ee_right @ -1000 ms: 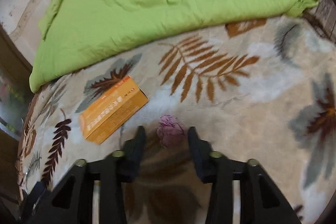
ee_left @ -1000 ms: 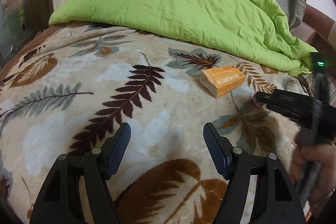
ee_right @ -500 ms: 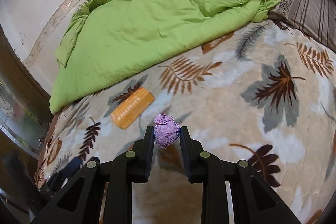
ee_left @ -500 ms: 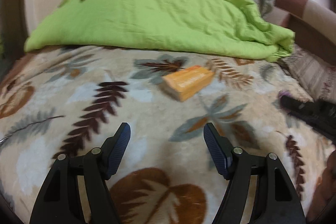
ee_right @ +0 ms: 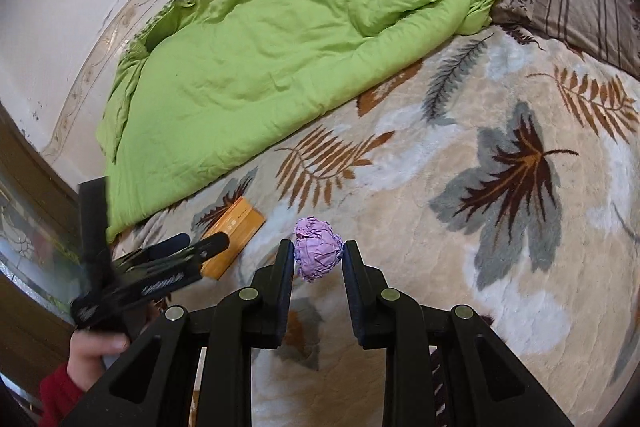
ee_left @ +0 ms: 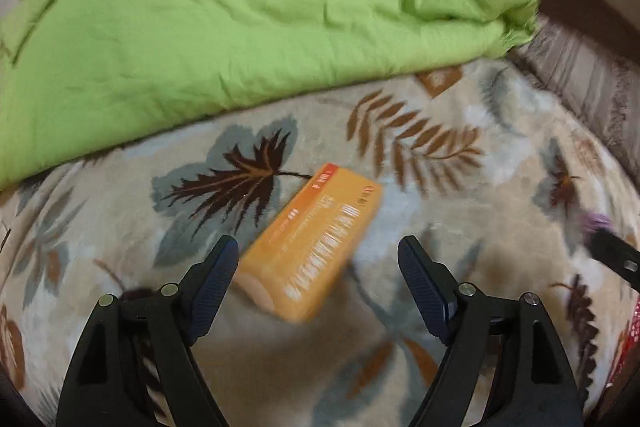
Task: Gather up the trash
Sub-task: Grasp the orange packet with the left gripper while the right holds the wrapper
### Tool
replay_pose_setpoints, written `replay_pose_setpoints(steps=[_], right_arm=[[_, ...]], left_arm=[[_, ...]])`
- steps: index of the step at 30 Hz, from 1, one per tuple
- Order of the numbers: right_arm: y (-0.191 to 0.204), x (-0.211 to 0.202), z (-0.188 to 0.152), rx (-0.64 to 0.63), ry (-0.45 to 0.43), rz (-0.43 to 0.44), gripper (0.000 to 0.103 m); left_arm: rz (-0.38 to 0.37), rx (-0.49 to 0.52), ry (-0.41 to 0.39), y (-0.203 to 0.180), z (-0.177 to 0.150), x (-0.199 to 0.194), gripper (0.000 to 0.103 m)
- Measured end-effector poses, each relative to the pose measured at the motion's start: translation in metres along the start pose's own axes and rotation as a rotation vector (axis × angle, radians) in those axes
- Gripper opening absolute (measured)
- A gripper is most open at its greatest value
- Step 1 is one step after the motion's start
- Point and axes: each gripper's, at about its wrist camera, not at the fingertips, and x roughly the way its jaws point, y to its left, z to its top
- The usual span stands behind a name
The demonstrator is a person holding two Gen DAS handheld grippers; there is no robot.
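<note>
Left wrist view shows the left gripper (ee_left: 318, 267) wide open and holding nothing. The orange box (ee_left: 314, 241) lies flat on the leaf blanket (ee_left: 460, 211), partly between the two fingers and closer to the left one. It sits at a slant. To grab it well, I think the gripper should turn to line up with the box's long sides, go down, then squeeze across the narrow way. The right gripper (ee_right: 318, 257) is closed tight on the purple paper ball (ee_right: 318, 253), lifted above the blanket. The green quilt (ee_right: 280, 47) lies behind, well apart.
</note>
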Motion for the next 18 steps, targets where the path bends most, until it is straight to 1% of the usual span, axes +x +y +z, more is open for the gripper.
replay_pose_setpoints(steps=[3, 5, 6, 7, 8, 10, 11, 13, 16, 18], right_arm=[[-0.001, -0.001, 0.002, 0.001, -0.005, 0.002, 0.026], [0.0, 0.002, 0.002, -0.007, 0.0, 0.002, 0.026], [0.001, 0.003, 0.001, -0.009, 0.004, 0.004, 0.026], [0.001, 0.003, 0.001, -0.01, 0.006, 0.003, 0.026], [0.002, 0.004, 0.0, -0.014, 0.007, 0.003, 0.026], [0.004, 0.004, -0.001, -0.023, 0.008, 0.002, 0.026], [0.006, 0.003, -0.002, -0.032, 0.005, -0.002, 0.026], [0.008, 0.001, -0.003, -0.045, 0.001, -0.008, 0.026], [0.01, -0.004, -0.007, -0.054, -0.008, -0.017, 0.026], [0.009, -0.01, -0.008, -0.05, -0.014, -0.011, 0.026]], left_arm=[[-0.011, 0.044, 0.045, -0.002, 0.005, 0.021, 0.081], [-0.013, 0.042, 0.067, -0.002, 0.003, 0.03, 0.08], [0.01, 0.03, 0.067, -0.002, 0.002, 0.035, 0.078], [0.035, 0.013, 0.062, -0.001, 0.0, 0.036, 0.072], [0.044, -0.005, 0.063, 0.0, -0.001, 0.038, 0.059], [0.002, -0.109, 0.065, 0.008, -0.005, 0.037, 0.037], [0.01, -0.135, 0.053, 0.011, -0.007, 0.034, 0.028], [0.034, -0.166, 0.048, 0.011, -0.011, 0.03, 0.024], [0.034, -0.194, 0.05, 0.007, -0.02, 0.022, 0.024], [0.019, -0.198, 0.055, 0.005, -0.025, 0.016, 0.024]])
